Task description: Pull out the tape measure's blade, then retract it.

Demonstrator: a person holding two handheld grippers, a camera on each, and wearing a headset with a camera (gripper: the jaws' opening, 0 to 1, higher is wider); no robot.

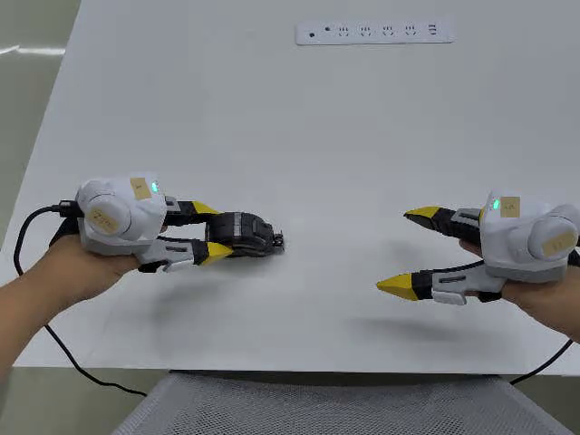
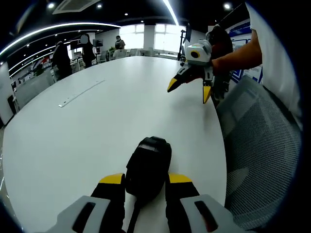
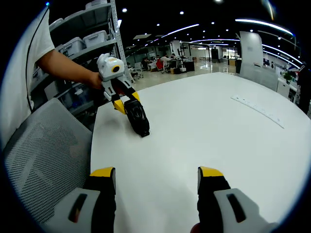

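Grey bins point(image 3: 90, 40) sit on a shelf point(image 3: 112, 29); what they hold is unclear. The black tape measure point(image 1: 243, 234) rests on the white table point(image 1: 272, 118), clamped in the left gripper point(image 1: 212, 230), its blade drawn in. The right gripper point(image 1: 399, 250) hovers well apart, jaws spread. A power strip point(image 1: 373, 33) lies at the table's far side. Around the table is an open office with strip lights.
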